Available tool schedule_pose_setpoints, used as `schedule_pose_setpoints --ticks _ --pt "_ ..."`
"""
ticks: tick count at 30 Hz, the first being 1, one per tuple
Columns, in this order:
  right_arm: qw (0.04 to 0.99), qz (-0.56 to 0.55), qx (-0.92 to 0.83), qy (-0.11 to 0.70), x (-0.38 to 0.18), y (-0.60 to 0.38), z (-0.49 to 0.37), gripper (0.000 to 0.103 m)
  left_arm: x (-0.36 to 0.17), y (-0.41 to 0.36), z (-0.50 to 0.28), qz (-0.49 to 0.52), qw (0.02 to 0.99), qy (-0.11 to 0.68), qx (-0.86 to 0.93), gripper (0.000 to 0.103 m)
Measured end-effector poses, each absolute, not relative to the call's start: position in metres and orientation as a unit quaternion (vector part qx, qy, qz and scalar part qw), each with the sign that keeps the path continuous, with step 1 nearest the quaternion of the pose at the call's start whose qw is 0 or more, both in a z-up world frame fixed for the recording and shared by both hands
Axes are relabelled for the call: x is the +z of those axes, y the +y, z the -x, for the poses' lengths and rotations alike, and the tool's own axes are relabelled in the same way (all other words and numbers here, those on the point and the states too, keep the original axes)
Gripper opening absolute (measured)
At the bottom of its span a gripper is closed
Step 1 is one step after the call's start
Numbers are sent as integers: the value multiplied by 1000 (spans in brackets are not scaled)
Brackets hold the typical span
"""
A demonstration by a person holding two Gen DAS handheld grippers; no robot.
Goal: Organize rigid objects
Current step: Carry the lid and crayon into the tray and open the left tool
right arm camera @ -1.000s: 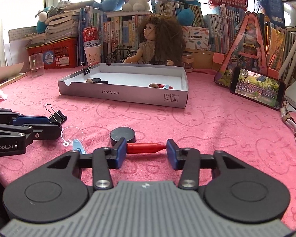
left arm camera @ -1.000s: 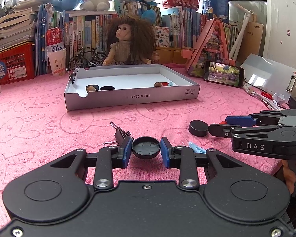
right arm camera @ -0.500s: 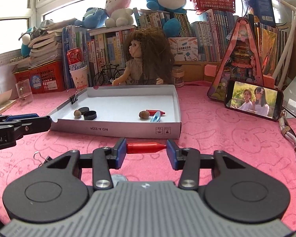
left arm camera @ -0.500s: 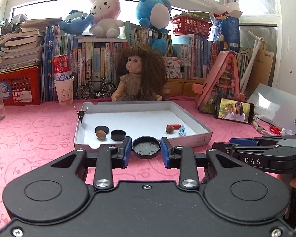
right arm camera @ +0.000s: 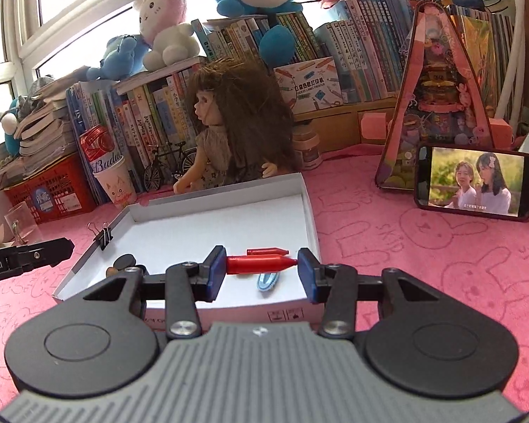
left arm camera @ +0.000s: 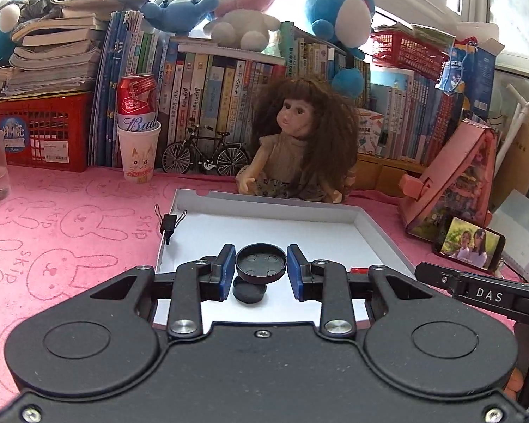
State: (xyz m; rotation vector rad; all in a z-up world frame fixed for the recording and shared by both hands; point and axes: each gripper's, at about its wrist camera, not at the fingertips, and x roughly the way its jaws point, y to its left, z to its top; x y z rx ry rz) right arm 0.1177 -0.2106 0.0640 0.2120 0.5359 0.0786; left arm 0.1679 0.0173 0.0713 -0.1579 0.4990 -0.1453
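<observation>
I hold a gripper in each hand above a shallow white cardboard tray (left arm camera: 377,227) that sits on a pink towelling cloth (left arm camera: 70,246) printed with rabbits.

My left gripper (left arm camera: 261,269) is closed on a round black plastic cap (left arm camera: 261,260), held by its rim, hollow side facing the camera. The tray floor lies straight below it, and another black cap (left arm camera: 249,290) rests on that floor just under the held one. A black binder clip (left arm camera: 169,224) is clamped on the tray's left wall.

My right gripper (right arm camera: 261,269) grips a red, smooth, bullet-shaped plastic piece (right arm camera: 261,263) end to end, so its long axis runs crosswise between the blue pads (right arm camera: 217,271), with the pointed tip toward the right pad. It hangs over the tray's near right part. Just beyond it a second red piece (right arm camera: 266,251) lies on the floor, roughly parallel, and a small pale blue oval clip (right arm camera: 267,279) lies just below the held piece.

Both loads are already over the tray, so I judge that the next move is a short drop straight down. The left cap is likely to land on its twin unless it is shifted aside.
</observation>
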Motion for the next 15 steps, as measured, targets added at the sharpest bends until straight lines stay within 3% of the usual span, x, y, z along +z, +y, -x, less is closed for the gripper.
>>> schedule_pose_setpoints --ticks 15 --pt "911 -134 54 387 52 -220 -241 49 39 13 -307 62 925 374 -38 30"
